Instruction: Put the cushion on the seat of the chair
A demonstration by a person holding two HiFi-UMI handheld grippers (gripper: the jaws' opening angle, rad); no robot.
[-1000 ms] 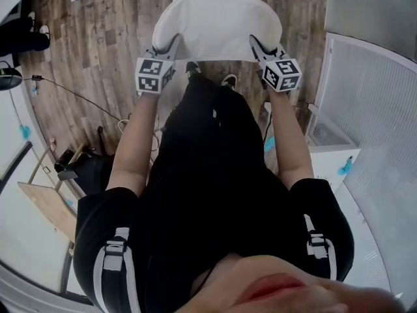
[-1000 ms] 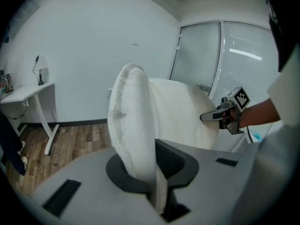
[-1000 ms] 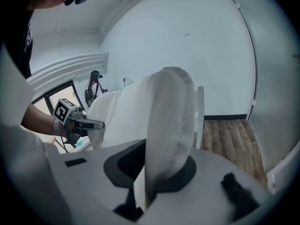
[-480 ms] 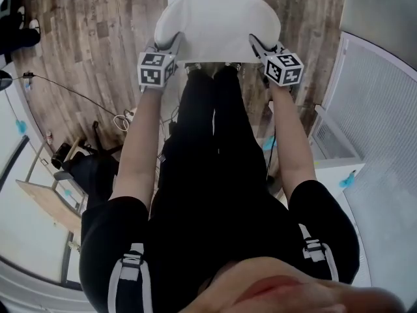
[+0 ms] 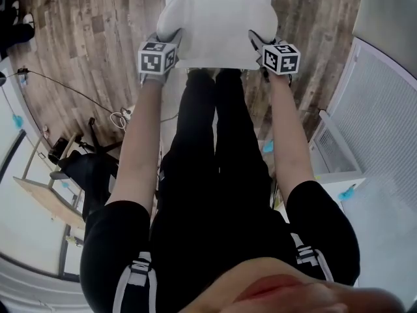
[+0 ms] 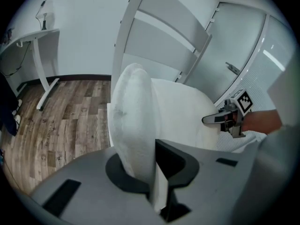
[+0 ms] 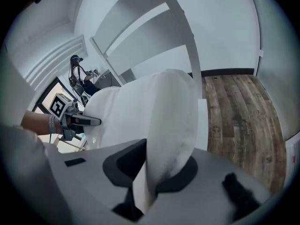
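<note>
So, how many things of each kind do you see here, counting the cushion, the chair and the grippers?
cushion: 1
chair: 1
grippers: 2, the left gripper and the right gripper, whose jaws are opening with the cushion between them
total: 4

Bright, even light; fisheye-warped edges

Office-like room: wood-plank floor [image 5: 85, 31], plain white walls [image 6: 79, 27], a white desk [image 6: 33, 35] at ten o'clock, loose cables [image 5: 120, 119] on the floor at nine o'clock.
</note>
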